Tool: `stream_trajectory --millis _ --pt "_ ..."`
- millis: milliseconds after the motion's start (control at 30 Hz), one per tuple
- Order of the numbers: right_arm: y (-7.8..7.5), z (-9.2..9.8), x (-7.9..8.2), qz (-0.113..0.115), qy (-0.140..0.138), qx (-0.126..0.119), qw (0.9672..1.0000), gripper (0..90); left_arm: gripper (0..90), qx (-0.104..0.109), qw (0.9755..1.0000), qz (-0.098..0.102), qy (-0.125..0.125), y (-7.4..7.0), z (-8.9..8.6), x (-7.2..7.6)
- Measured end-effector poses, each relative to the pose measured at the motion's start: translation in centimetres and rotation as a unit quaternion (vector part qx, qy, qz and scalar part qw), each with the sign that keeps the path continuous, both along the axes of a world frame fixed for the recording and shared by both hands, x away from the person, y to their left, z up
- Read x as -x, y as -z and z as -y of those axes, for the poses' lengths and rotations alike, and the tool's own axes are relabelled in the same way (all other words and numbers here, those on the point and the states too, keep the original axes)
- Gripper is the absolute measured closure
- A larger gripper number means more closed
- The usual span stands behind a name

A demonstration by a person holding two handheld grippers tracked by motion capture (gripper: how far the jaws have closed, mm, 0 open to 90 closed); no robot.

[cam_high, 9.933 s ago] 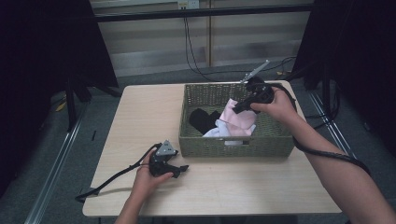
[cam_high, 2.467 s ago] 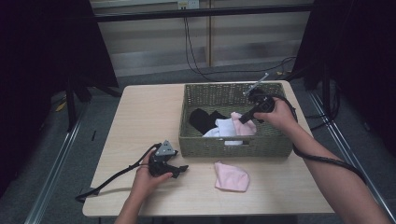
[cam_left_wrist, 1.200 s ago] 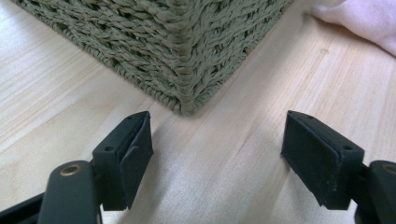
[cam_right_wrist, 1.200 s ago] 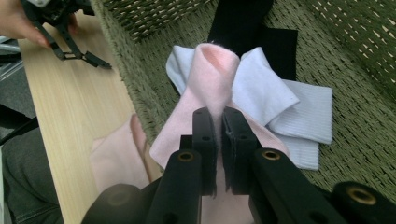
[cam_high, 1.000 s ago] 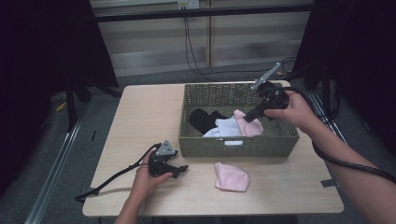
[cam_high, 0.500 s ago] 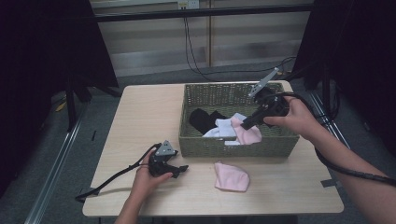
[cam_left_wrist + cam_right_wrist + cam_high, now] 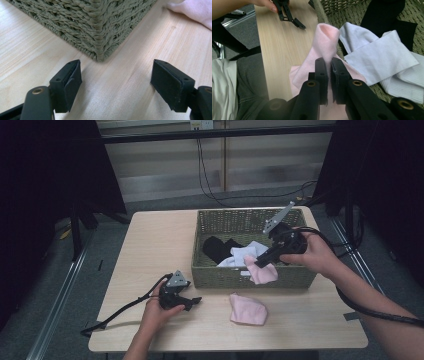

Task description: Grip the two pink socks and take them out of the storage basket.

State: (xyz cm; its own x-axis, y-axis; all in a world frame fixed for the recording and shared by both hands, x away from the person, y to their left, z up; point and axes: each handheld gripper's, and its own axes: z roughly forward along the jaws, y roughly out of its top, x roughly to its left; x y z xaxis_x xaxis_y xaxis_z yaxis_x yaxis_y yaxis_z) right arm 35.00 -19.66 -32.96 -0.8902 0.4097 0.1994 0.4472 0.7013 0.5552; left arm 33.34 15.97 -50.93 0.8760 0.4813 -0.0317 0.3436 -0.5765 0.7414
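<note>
My right gripper (image 7: 261, 261) is shut on a pink sock (image 7: 262, 272), which hangs over the front wall of the green wicker basket (image 7: 220, 277). In the right gripper view the pink sock (image 7: 325, 41) rises pinched between the jaws of my right gripper (image 7: 328, 65). A second pink sock (image 7: 247, 309) lies flat on the table in front of the basket. White socks (image 7: 246, 254) and a black sock (image 7: 218, 248) lie inside the basket. My left gripper (image 7: 192, 301) rests on the table, open, with nothing between its fingers. The left gripper (image 7: 116, 75) faces the basket's corner (image 7: 100, 30).
The wooden table (image 7: 155, 245) has bare room to the left of the basket and along its front edge. A black cable (image 7: 125, 307) trails from the left gripper to the table's left front corner. Dark curtains and floor rails surround the table.
My right gripper has carried the pink sock out of the basket's middle toward and over its front wall. The left gripper has stayed in place, open.
</note>
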Motion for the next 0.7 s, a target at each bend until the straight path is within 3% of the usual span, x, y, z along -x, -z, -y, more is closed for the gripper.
stream_trajectory --millis 400,700 --pt "1.0 -0.2 0.9 -0.005 -0.005 -0.002 1.0 84.2 24.2 -0.002 1.0 0.001 0.001 0.0 0.0 0.0" --pt "2.6 -1.0 1.5 -0.012 -0.011 -0.005 0.9999 84.0 24.2 -0.003 1.0 0.002 0.0 0.0 0.0 0.0"
